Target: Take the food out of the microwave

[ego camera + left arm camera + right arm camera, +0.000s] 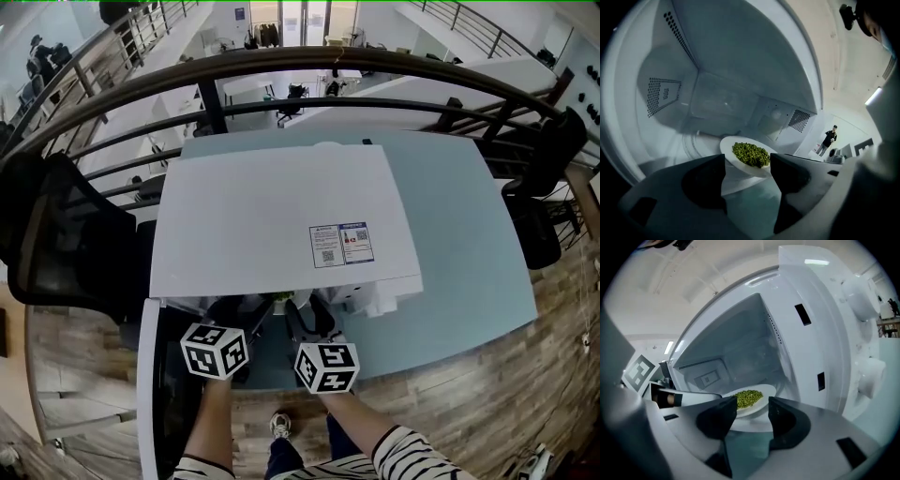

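A white plate [740, 161] heaped with green peas [751, 154] sits inside the open white microwave [281, 220]. My left gripper [747, 176] is open at the cavity mouth, and the plate's near rim lies just ahead between its jaws. My right gripper [752, 416] is open too, facing the same plate [759, 405] and peas [749, 398] from the right. In the head view both grippers' marker cubes [216, 350] [326, 366] hang at the microwave's front, and a sliver of the peas [279, 298] shows under its top edge.
The microwave door [148, 394] stands swung open at the left. The microwave rests on a pale blue table [469, 262] by a dark railing [309, 66]. Black chairs [56, 244] [539, 225] flank the table. A person [829, 137] stands far off.
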`<action>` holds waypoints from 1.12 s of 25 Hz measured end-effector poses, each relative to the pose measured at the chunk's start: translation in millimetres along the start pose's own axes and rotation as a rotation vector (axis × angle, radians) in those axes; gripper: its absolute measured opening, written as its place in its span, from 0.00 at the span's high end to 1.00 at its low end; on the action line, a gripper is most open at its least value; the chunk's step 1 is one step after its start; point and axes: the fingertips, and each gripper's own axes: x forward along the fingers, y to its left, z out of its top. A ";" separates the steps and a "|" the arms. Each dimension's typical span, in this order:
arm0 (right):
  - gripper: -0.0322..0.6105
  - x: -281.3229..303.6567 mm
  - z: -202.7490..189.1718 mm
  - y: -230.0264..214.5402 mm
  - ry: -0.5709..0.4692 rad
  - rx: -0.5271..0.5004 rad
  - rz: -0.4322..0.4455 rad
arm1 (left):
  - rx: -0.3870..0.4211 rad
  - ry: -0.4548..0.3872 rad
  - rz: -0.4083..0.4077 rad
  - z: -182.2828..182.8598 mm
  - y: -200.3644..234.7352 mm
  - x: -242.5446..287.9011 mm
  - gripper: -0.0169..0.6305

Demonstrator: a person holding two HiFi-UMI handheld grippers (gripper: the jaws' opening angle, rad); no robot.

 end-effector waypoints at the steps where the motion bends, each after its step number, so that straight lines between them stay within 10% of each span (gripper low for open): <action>1: 0.63 -3.0 -2.6 -0.2 0.005 0.000 0.000 | -0.003 0.000 0.000 -3.4 -2.4 -2.7 0.54; 15: 0.63 -15.4 -10.3 -15.5 0.023 0.050 0.015 | -0.085 -0.031 0.025 -26.0 -11.4 -12.2 0.54; 24: 0.67 -2.8 -16.2 -24.1 0.071 0.195 0.089 | -0.295 -0.130 0.094 -30.9 10.6 -10.4 0.54; 28: 0.70 3.1 -16.9 -21.9 0.090 0.243 0.143 | -0.388 -0.173 0.049 -30.6 9.1 -6.5 0.74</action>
